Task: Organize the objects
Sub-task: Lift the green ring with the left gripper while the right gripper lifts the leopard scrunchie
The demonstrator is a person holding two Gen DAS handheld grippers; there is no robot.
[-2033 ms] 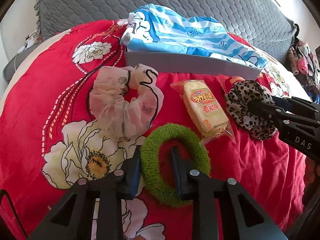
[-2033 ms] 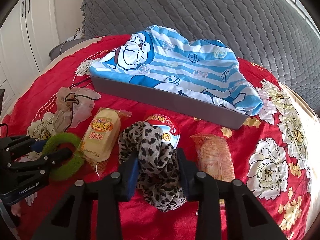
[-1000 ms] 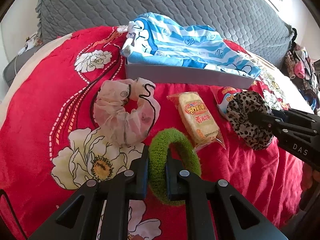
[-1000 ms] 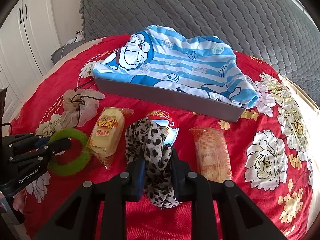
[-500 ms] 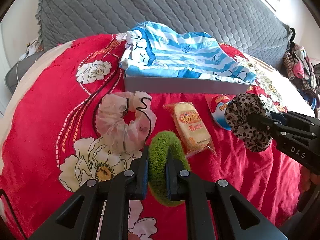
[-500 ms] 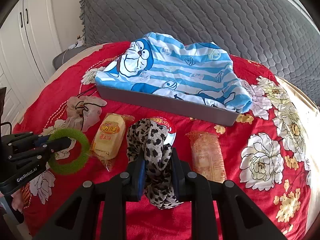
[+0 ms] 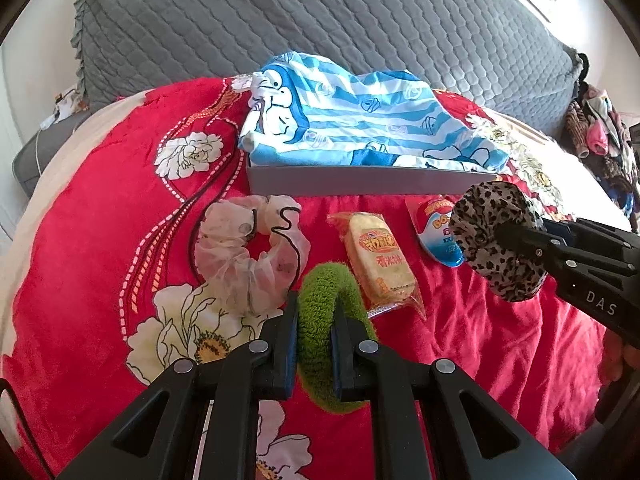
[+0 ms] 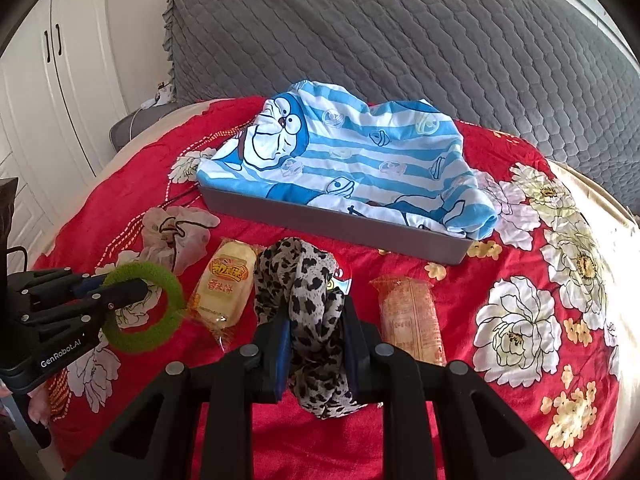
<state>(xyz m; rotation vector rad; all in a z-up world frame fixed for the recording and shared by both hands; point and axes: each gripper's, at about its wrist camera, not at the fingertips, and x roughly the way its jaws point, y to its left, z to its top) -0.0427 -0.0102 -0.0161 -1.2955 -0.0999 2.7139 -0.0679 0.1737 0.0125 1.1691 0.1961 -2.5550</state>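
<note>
Green fuzzy scrunchie (image 7: pixel 320 320) is clamped in the left gripper (image 7: pixel 314 332) above the red blanket (image 7: pixel 100 240); right of it, the right gripper (image 8: pixel 316 336) pinches the leopard scrunchie (image 8: pixel 308 292), near the grey tray (image 8: pixel 360 226).

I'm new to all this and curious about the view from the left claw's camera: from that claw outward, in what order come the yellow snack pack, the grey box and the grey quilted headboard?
From the left gripper, which grips the green scrunchie:
1. Yellow snack pack, just ahead, slightly right.
2. Grey box, farther back, holding the blue striped cloth.
3. Grey quilted headboard, farthest, behind everything.
</note>
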